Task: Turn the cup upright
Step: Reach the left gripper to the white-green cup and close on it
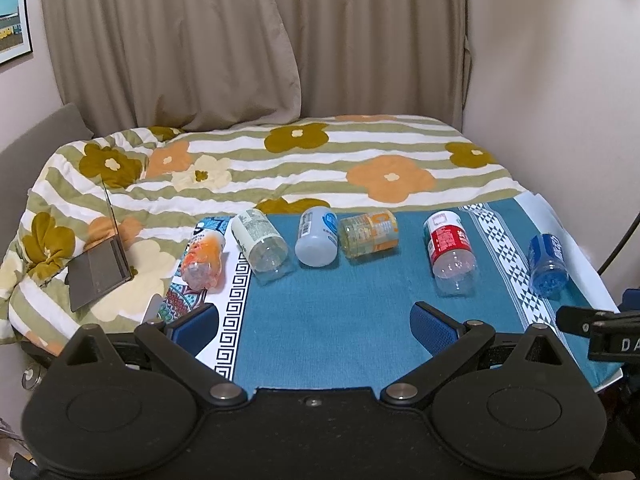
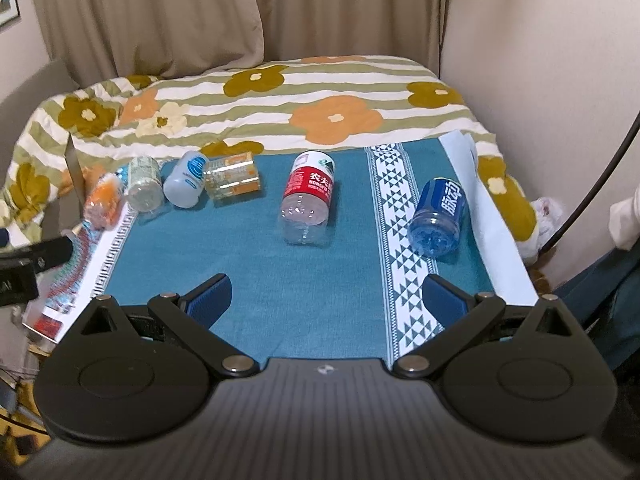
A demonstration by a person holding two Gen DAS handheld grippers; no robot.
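1. six cut bottle cups lay on their sides in a row across the teal cloth (image 2: pixel 248 264): an orange cup (image 1: pixel 202 258), a pale green-label cup (image 1: pixel 262 244), a grey-blue cup (image 1: pixel 316 236), a yellow-label cup (image 1: pixel 370 234), a red-label cup (image 2: pixel 308 200) and a blue cup (image 2: pixel 438 212).
2. the left gripper (image 1: pixel 314 326) hovered near the cloth's front edge, its blue pads spread wide and holding nothing.
3. the right gripper (image 2: pixel 326 298) hung likewise, fingers wide apart, the red-label cup ahead.
4. behind lay a flowered quilt (image 1: pixel 320 160), a laptop (image 1: pixel 100 268) and beige curtains (image 2: pixel 200 12).
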